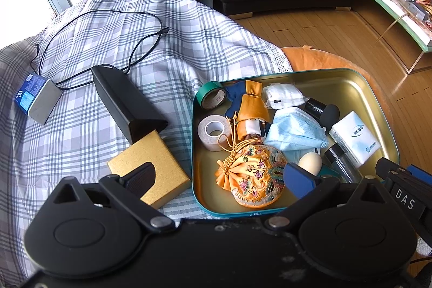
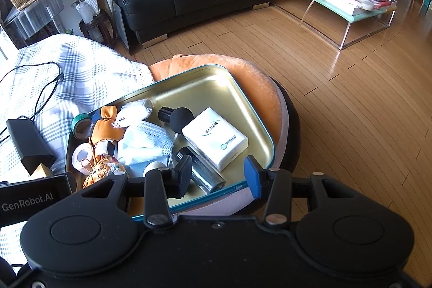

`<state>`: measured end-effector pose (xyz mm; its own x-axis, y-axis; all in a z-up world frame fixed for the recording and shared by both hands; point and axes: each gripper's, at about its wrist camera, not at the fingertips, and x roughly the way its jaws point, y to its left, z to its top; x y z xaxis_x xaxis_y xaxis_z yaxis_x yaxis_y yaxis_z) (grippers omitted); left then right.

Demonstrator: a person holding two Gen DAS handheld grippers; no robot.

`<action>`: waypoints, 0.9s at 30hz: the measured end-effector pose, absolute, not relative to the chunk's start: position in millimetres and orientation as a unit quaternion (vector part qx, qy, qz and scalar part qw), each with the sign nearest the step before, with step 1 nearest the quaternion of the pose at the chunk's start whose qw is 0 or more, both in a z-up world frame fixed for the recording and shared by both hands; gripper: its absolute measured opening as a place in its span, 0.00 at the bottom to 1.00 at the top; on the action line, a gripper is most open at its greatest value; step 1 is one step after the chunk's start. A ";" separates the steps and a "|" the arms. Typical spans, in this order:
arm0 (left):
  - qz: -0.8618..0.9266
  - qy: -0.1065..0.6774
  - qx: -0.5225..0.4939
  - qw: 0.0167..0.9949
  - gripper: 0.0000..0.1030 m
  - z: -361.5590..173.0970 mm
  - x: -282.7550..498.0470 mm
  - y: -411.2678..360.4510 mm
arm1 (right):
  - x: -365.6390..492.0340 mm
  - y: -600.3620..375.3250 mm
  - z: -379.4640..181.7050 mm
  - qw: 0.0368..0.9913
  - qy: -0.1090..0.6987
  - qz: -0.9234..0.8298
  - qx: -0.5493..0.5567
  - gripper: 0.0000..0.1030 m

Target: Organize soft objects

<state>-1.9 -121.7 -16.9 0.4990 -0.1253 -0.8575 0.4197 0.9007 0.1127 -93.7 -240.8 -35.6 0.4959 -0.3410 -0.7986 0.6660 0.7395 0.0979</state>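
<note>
A gold tin tray (image 1: 328,87) (image 2: 213,89) holds soft things: an embroidered orange pouch (image 1: 253,180), an orange cloth doll (image 1: 252,105), a blue face mask (image 1: 293,130) (image 2: 145,143), a white gauze pack (image 1: 283,95) and a tissue pack (image 1: 355,138) (image 2: 216,138). My left gripper (image 1: 221,178) is open wide above the pouch, its pads clear of it. My right gripper (image 2: 217,177) hovers open over the tray's near edge, beside a clear bottle (image 2: 202,170). Nothing is pinched in either.
Also in the tray are a green tape roll (image 1: 212,95), a white tape roll (image 1: 212,131), a black massage head (image 2: 179,119) and a beige egg sponge (image 1: 310,163). On the plaid cloth (image 1: 135,26) lie a gold box (image 1: 151,166), a black wedge (image 1: 124,101) and cables. The tray rests on an orange cushion (image 2: 256,77).
</note>
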 end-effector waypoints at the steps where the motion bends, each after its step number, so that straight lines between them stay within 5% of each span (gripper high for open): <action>1: -0.160 0.474 0.155 0.852 0.99 -16.9 -1.9 -121.7 | -93.5 -240.3 -35.9 0.841 0.403 -0.299 0.202 0.44; 27: -0.159 0.473 0.158 0.852 0.99 -16.6 -2.6 -120.0 | -92.8 -238.3 -38.4 0.842 0.405 -0.293 0.203 0.44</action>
